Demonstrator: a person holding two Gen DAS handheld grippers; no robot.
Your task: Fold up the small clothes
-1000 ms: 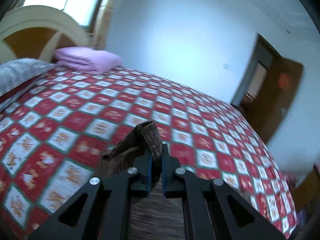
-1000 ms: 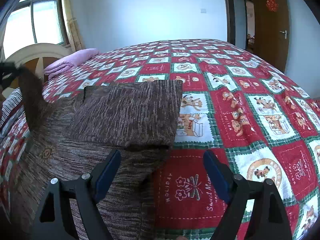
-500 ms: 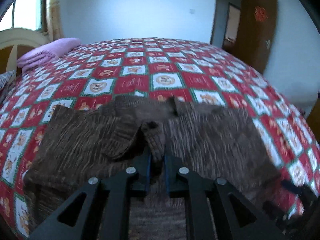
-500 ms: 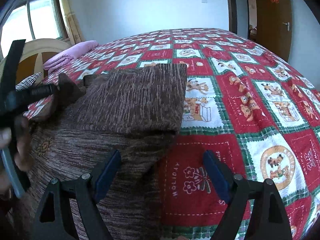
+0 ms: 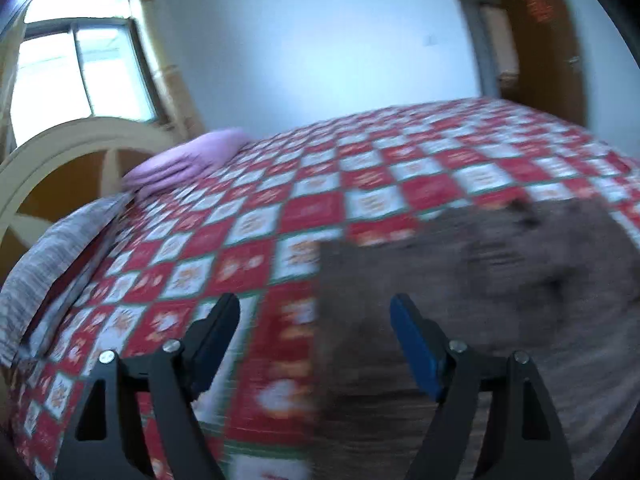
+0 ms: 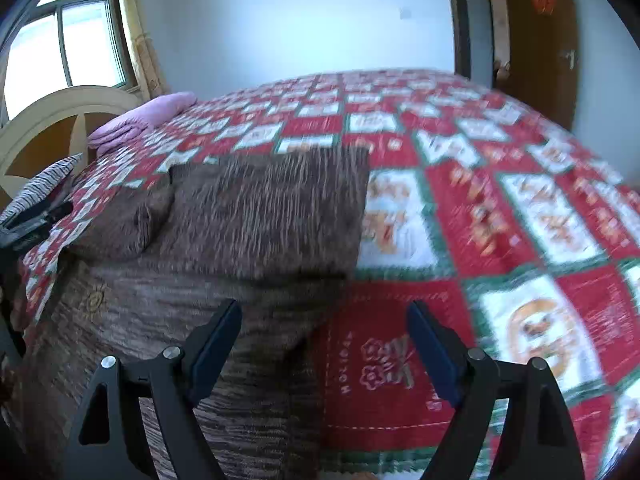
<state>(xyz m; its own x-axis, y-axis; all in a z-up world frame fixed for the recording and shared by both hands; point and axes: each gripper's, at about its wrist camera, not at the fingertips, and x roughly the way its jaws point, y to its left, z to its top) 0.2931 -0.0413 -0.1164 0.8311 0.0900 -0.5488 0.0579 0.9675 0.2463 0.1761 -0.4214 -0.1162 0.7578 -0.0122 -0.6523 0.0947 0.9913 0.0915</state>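
Brown knitwear, a small sweater [image 6: 224, 264], lies flat on the bed [image 6: 500, 216] with both sleeves already turned in across its chest, so what remains looks like the crosswise fold of hem toward collar. Its long axis runs away from both cameras, from the near hem up to the far edge by the checked quilt. In the right wrist view the right gripper [image 6: 324, 344] hangs just above the near right part of the sweater, its fingers spread wide and holding nothing; the garment's right edge passes between them, with cloth under the left finger and bare quilt under the right one. In the blurred left wrist view the left gripper [image 5: 316, 336] is likewise wide apart and empty, straddling the sweater's left edge [image 5: 324, 320], the cloth lying to its right. Each gripper thus sits close to its own lower corner, neither clearly nearer, and the hem lies below and slightly inward of the fingers.
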